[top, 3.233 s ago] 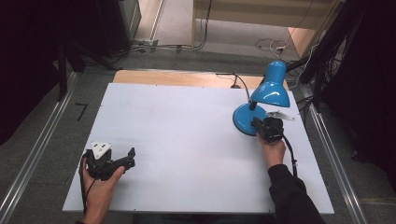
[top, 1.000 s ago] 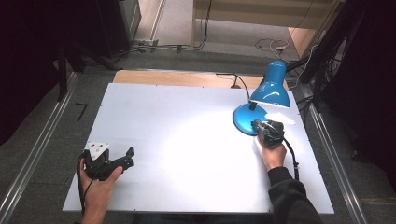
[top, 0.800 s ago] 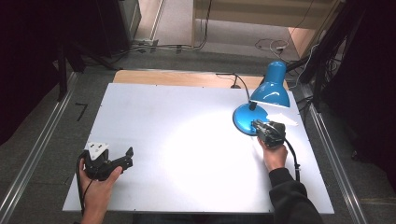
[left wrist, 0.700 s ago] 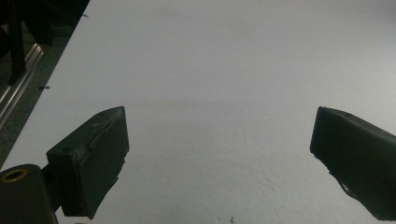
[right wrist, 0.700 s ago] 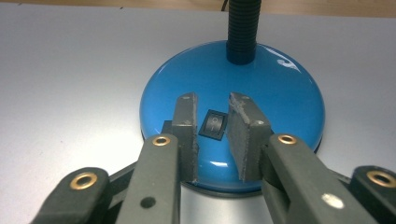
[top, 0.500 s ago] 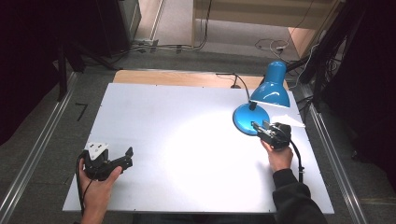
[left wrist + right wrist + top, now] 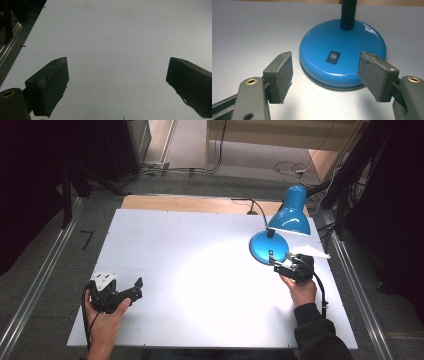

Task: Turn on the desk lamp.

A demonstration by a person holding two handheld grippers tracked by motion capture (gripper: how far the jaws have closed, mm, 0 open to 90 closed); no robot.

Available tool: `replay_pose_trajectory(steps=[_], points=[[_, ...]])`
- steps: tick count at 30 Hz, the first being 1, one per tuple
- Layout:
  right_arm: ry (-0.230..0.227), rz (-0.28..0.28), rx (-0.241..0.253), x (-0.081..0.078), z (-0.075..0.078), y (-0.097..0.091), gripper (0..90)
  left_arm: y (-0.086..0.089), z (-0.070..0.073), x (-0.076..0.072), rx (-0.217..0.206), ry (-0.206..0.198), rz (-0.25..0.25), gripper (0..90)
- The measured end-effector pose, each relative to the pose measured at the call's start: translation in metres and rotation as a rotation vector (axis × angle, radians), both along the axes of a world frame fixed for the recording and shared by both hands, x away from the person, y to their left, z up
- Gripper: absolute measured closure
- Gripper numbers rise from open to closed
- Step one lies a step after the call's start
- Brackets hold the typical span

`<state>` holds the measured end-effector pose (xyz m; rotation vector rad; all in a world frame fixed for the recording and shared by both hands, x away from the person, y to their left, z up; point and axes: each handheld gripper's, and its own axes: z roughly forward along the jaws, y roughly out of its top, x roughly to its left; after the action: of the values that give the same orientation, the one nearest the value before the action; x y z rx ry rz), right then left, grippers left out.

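Observation:
A blue desk lamp stands at the table's back right, with its round base [image 7: 265,247] on the white table [image 7: 200,270] and its shade [image 7: 290,215] tilted down. It is lit and throws a bright pool on the table's middle. My right gripper [image 7: 276,262] is open just in front of the base, not touching it. In the right gripper view the base [image 7: 352,42] and its black rocker switch [image 7: 333,57] lie between and beyond the jaws of the right gripper [image 7: 326,65]. My left gripper [image 7: 137,288] rests open at the front left, and nothing lies between the jaws of the left gripper [image 7: 117,75].
A small white slip [image 7: 310,251] lies right of the lamp base. A wooden strip [image 7: 190,202] runs along the table's back edge. The lamp's cord [image 7: 255,206] trails off the back. Metal rails [image 7: 40,285] flank the table on the floor.
The lamp went from unlit to lit after the earliest frame. My right gripper has since drawn back from the base toward the person. The left gripper has stayed put.

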<state>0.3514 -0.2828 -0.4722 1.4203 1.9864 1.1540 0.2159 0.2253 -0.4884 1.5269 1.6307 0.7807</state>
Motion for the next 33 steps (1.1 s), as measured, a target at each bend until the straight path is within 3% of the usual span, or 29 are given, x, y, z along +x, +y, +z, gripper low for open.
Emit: replay_pose_trajectory(steps=[10,33], points=[[0.016,0.022,0.005,-0.009,0.002,-0.003,21.9,0.000,0.000,0.000,0.003,0.000,-0.007,5.0],[-0.001,0.021,0.010,-0.027,0.007,-0.013,20.1,-0.001,0.001,0.000,0.002,-0.002,-0.009,5.0]])
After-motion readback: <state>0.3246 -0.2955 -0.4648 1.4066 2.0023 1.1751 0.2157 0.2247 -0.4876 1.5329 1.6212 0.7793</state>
